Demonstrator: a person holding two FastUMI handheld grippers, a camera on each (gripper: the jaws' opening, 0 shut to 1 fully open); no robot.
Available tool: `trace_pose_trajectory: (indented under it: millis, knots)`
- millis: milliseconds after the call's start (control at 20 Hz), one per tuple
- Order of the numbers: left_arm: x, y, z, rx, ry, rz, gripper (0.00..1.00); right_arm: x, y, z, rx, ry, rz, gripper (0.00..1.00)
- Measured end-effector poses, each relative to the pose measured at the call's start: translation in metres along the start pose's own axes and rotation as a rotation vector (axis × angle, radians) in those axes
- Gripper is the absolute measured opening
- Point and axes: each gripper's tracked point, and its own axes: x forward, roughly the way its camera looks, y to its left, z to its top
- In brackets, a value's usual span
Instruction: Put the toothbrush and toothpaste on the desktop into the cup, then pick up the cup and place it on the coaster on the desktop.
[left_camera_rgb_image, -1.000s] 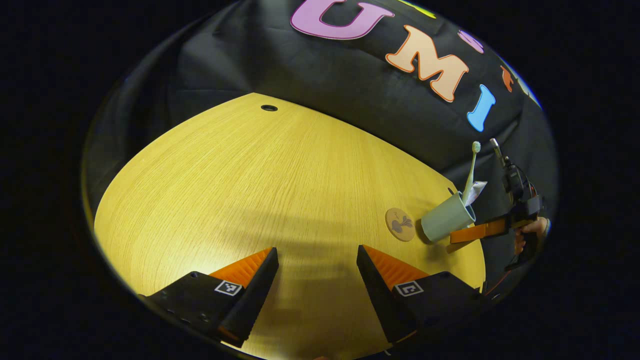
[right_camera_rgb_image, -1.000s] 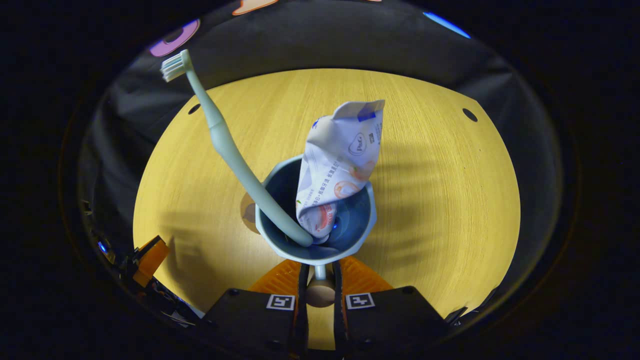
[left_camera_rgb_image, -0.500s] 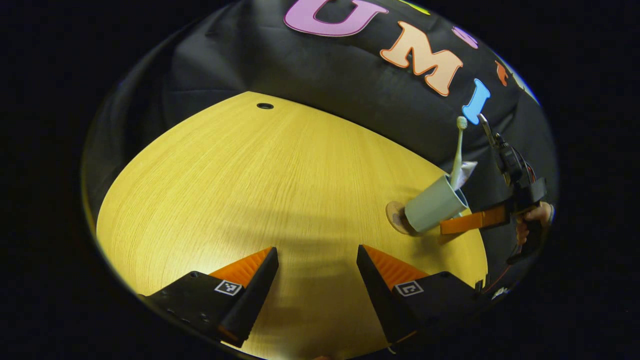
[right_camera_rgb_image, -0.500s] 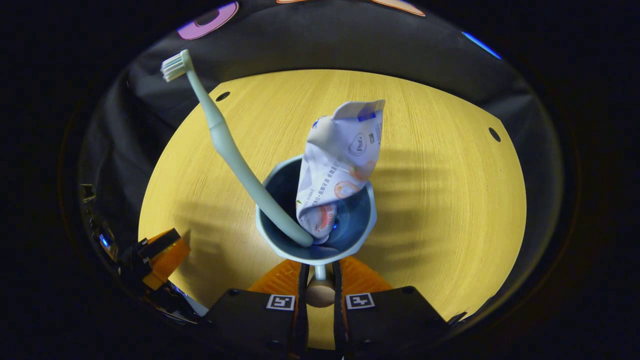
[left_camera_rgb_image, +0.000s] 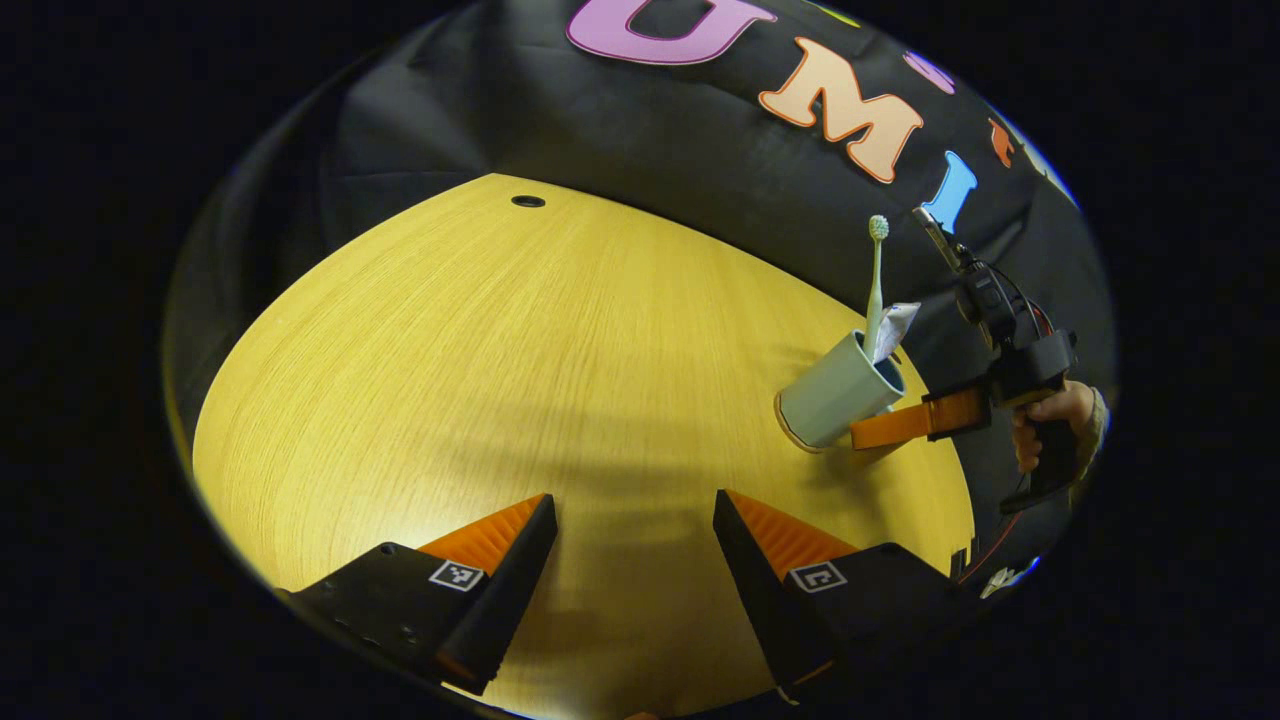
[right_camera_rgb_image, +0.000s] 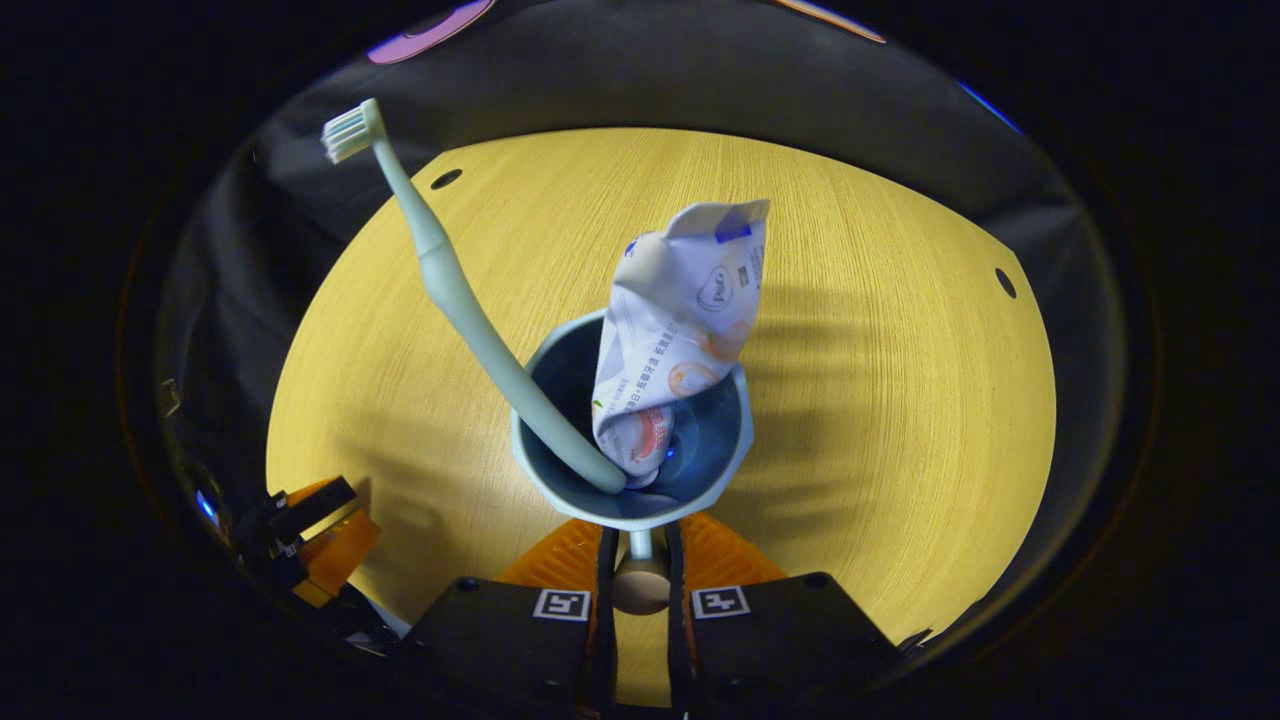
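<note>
The right gripper (right_camera_rgb_image: 640, 545) is closed on the handle of the cup (right_camera_rgb_image: 630, 505): both fingers press on the thin handle from the two sides, and the cup sits directly in front of the fingertips with its mouth open toward the camera. Inside the cup stand the toothbrush (right_camera_rgb_image: 455, 290), which leans to the left with its bristles at the top, and the toothpaste (right_camera_rgb_image: 680, 330), a wrinkled tube which leans a little to the right.

In the left gripper view the same cup (left_camera_rgb_image: 835, 392) is at the far right of the table (left_camera_rgb_image: 520, 360), held from the right side by the other gripper (left_camera_rgb_image: 885, 428) and a hand (left_camera_rgb_image: 1045, 420). Under its base only a thin edge of the coaster (left_camera_rgb_image: 790, 440) is visible; I cannot tell if the cup already touches it. The toothbrush (left_camera_rgb_image: 876, 275) and toothpaste (left_camera_rgb_image: 893, 325) stick out above the rim.

The left gripper (left_camera_rgb_image: 635, 520) is released, its fingers stand wide apart low over the near part of the table, well apart from the cup.

The table is light yellow wood with fine grain and small round holes (left_camera_rgb_image: 527, 201) near the edge. Black cloth (left_camera_rgb_image: 620, 130) hangs behind it.
</note>
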Motion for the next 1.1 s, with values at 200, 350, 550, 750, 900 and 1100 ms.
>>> trace_pose_trajectory:
  millis: [200, 350, 550, 750, 900, 1100]
  knots:
    - [0.007, 0.009, -0.002, -0.008, 0.003, 0.012, 0.94, -0.002, 0.002, 0.001, 0.016, 0.013, -0.001, 0.23]
    - [0.006, 0.003, -0.002, -0.002, 0.008, 0.003, 0.94, -0.002, 0.007, -0.003, 0.011, 0.008, 0.023, 0.27]
    - [0.006, -0.006, 0.003, 0.035, 0.008, -0.010, 0.94, -0.010, 0.014, -0.006, -0.015, -0.020, 0.061, 0.55]
    - [0.005, -0.018, 0.008, 0.098, 0.012, -0.031, 0.95, -0.018, 0.013, -0.014, -0.070, -0.065, 0.066, 0.88]
    - [0.006, -0.032, 0.015, 0.165, 0.021, -0.058, 0.94, -0.028, 0.012, -0.025, -0.047, -0.090, 0.089, 0.99]
    - [0.002, -0.050, 0.032, 0.311, 0.006, -0.068, 0.96, -0.049, -0.003, -0.033, 0.025, -0.166, 0.098, 1.00]
